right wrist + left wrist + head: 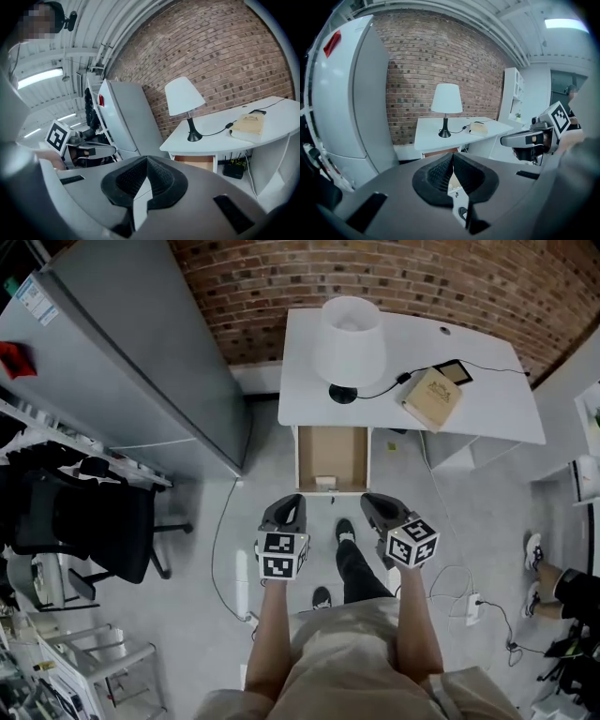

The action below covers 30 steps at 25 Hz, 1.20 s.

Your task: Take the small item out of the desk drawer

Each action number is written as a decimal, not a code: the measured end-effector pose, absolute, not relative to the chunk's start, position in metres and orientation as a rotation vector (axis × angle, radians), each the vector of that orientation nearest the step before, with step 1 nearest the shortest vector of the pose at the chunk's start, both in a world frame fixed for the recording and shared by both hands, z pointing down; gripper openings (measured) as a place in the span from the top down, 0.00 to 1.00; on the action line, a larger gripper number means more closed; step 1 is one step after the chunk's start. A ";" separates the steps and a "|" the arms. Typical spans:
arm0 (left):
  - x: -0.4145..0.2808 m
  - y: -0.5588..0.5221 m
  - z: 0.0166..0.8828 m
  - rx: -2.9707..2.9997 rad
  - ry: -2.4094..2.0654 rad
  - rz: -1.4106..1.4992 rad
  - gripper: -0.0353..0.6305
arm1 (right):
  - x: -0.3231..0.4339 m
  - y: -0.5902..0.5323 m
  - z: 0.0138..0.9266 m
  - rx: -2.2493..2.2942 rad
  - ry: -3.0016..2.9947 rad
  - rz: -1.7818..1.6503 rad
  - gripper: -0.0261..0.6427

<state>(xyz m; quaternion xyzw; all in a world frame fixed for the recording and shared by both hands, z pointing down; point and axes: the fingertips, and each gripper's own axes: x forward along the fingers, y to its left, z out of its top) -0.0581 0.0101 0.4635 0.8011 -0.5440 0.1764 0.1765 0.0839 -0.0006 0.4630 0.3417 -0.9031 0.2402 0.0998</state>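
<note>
Head view: a small item [325, 481] is seen at the near end of the pulled-out drawer [333, 448] under the table [469, 413]. The left tool [284, 509] and right tool [378, 507] are held clear of it.
Left gripper view: the jaws are pressed together, with nothing gripped.
Right gripper view: the jaws are likewise closed and empty.

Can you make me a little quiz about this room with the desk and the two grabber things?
1. True or false: the drawer is shut.
2. Which one holds something? A: left gripper. B: right gripper. C: neither.
3. What thing with a white shade stands on the desk?
Key: 1 false, it is pulled out, with a small item near its front edge. 2 C, both are shut and empty. 3 the lamp.
</note>
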 end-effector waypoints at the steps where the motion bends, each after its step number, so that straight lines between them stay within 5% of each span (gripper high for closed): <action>1: -0.057 0.002 0.464 2.264 -1.545 0.504 0.92 | 0.081 -0.011 0.465 0.982 -2.665 0.698 0.93; 13: -0.077 -0.070 0.492 2.141 -1.588 0.563 0.92 | 0.043 -0.139 0.512 0.584 -2.609 0.504 0.93; 30: -0.105 -0.102 0.557 1.858 -1.668 0.426 0.92 | -0.020 -0.177 0.628 0.067 -2.374 0.330 0.93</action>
